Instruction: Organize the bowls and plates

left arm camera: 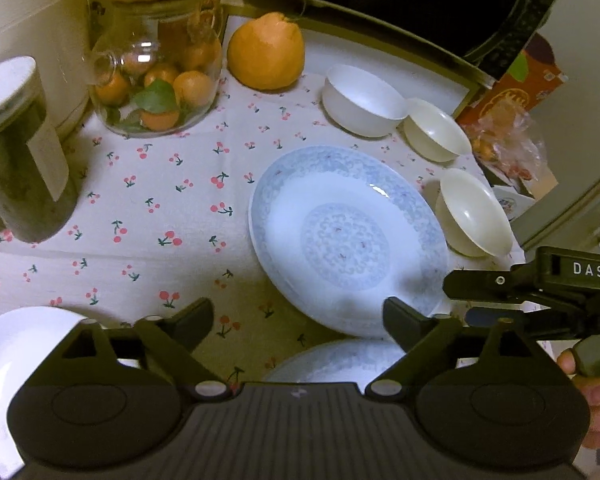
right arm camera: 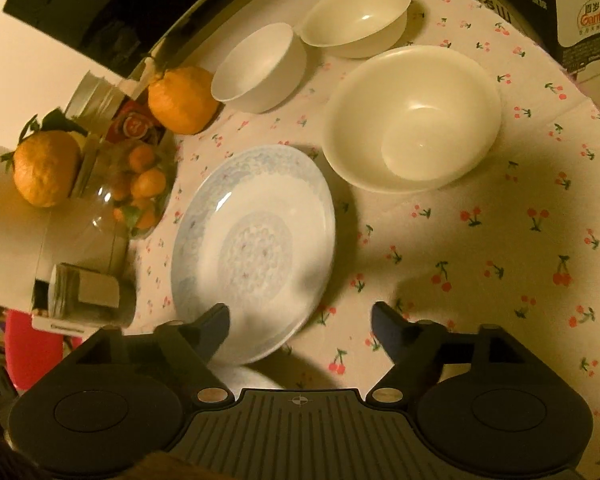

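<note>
The right claw stands open over the patterned plate's near edge.

Cherry-print tablecloth, black microwave behind, warm dim light

blue-patterned plate beside cream bowls

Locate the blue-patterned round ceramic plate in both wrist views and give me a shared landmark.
Left wrist: the blue-patterned round ceramic plate lies right of centre, on the cherry-print tablecloth.
Right wrist: the same plate lies left of centre, just above the left finger.
Shared landmark: the large loose orange beside the white bowl, beyond the plate in both views.
</note>
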Tool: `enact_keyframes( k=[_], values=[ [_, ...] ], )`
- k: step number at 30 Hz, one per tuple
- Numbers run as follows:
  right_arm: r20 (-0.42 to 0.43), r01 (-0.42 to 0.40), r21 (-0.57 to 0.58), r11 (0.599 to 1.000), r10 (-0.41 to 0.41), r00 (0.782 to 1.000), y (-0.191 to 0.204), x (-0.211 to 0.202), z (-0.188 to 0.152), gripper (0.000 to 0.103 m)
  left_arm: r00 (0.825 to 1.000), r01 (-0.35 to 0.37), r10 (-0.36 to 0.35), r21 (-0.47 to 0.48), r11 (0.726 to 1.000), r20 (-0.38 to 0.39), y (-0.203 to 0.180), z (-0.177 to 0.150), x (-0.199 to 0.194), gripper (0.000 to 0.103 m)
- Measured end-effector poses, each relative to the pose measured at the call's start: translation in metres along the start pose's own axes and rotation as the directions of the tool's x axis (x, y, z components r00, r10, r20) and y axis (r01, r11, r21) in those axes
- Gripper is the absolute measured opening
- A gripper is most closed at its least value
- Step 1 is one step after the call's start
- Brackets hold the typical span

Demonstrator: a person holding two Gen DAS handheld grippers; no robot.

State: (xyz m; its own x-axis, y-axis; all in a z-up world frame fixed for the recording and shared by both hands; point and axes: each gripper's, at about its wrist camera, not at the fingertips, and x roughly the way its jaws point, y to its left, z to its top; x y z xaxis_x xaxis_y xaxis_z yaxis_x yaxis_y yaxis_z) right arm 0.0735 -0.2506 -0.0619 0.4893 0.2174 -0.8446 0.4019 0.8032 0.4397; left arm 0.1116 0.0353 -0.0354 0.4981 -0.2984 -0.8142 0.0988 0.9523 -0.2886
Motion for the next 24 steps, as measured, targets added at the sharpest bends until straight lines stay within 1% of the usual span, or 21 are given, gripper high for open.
enact_keyframes(
  k=[3, 5, 8, 11, 13, 16, 20, 24],
  values=[
    [0.001, 0.034, -0.037, 0.999, -0.034, 0.999, 0.003, -0.008, -0.004, 0.082, 1.0, -0.005, 0.005, 0.014, 1.0, -0.002, 0.002, -0.005, -0.004, 0.098],
    [0.009, 0.037, -0.056, 0.998, -0.036, 0.999, 0.003, -0.015, -0.007, 0.083, 1.0, -0.007, 0.007, 0.021, 1.0, -0.009, 0.004, -0.01, -0.007, 0.098],
    [0.036, 0.054, -0.099, 0.994, -0.051, 0.998, 0.006, -0.025, -0.015, 0.087, 1.0, -0.008, 0.009, 0.015, 1.0, -0.01, 0.009, -0.016, -0.014, 0.098],
    [0.07, 0.083, -0.174, 0.981, -0.072, 0.995, 0.01, -0.031, -0.026, 0.088, 1.0, 0.01, -0.01, -0.004, 1.0, -0.001, 0.016, -0.022, -0.024, 0.099],
    [0.09, 0.091, -0.227, 0.97, -0.072, 0.993, 0.013, -0.032, -0.036, 0.088, 1.0, 0.025, -0.025, -0.004, 1.0, 0.003, 0.019, -0.027, -0.031, 0.099],
    [0.095, 0.085, -0.278, 0.957, -0.06, 0.994, 0.015, -0.035, -0.049, 0.088, 0.999, 0.033, -0.033, 0.019, 0.999, 0.004, 0.022, -0.035, -0.039, 0.099],
    [0.104, 0.067, -0.303, 0.95, -0.037, 0.994, 0.014, -0.037, -0.059, 0.088, 0.998, 0.055, -0.054, 0.036, 0.998, -0.007, 0.023, -0.048, -0.049, 0.099],
    [0.121, 0.07, -0.322, 0.944, -0.032, 0.992, 0.01, -0.039, -0.066, 0.088, 0.996, 0.086, -0.085, 0.048, 0.995, -0.015, 0.025, -0.061, -0.059, 0.099]
  ],
)
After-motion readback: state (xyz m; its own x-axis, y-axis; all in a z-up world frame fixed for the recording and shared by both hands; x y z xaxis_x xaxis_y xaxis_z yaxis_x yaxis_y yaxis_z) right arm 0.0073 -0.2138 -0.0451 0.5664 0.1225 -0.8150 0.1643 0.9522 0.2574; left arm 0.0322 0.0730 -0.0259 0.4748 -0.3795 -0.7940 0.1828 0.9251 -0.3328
